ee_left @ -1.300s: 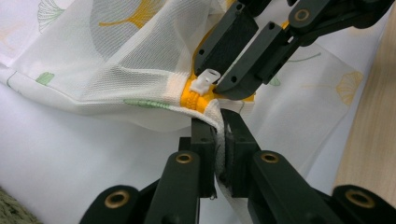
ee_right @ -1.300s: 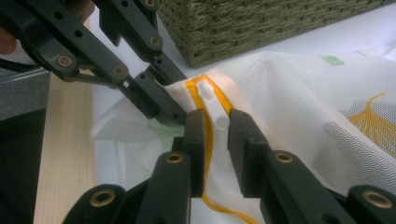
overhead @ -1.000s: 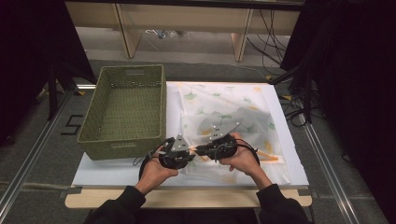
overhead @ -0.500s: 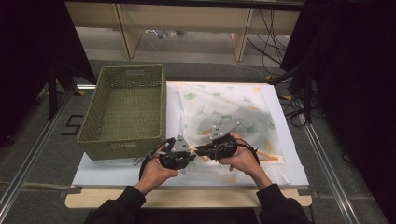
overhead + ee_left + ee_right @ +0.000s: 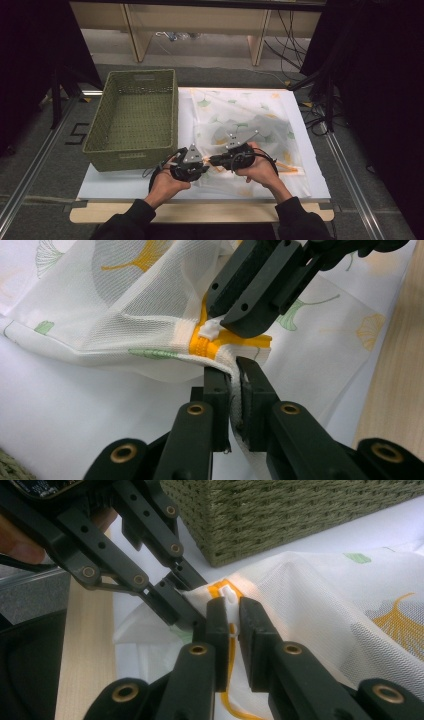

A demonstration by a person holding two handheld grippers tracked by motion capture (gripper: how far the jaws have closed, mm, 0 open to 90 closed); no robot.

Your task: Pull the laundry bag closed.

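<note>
Mesh bag (image 5: 250, 127) contents blurred; left gripper (image 5: 231, 375) fingers pinch corner, right gripper (image 5: 231, 605) fingers pinch zipper pull.

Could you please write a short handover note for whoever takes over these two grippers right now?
Left gripper: shut on the corner of the mesh laundry bag, beside the zipper end.
Right gripper: shut on the white zipper pull of the orange zipper.
The bag lies on the white table cover; the green woven basket stands to its left, nothing in it.
Done: both grips set.
Left: probably run the zipper, then move the bag.
</note>
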